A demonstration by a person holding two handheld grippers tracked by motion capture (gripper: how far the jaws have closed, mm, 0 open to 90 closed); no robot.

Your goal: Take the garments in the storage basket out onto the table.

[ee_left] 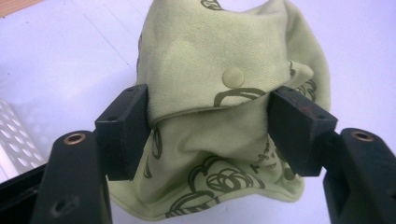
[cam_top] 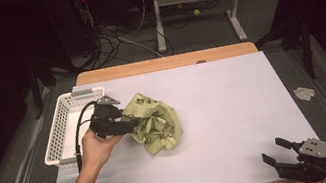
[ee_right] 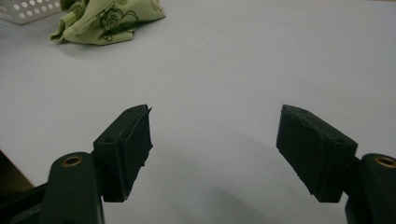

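Observation:
A crumpled pale green cloth (cam_top: 156,120) with a dark line print lies on the white table sheet, left of the middle. My left gripper (cam_top: 138,122), held in a hand that comes from the lower left, reaches into the cloth's left side. In the left gripper view its jaws (ee_left: 208,126) stand wide with a bunched fold of the cloth (ee_left: 219,70) between them, which brushes both pads and rests on the sheet. My right gripper (cam_top: 271,149) sits at the table's front right corner; its jaws (ee_right: 215,135) are open and empty, far from the cloth (ee_right: 107,21).
A white perforated basket (cam_top: 57,135) stands at the table's left edge, right behind the left hand. The white sheet (cam_top: 235,109) covers the table, with a wooden strip at its far edge. Cables and table legs lie on the floor beyond.

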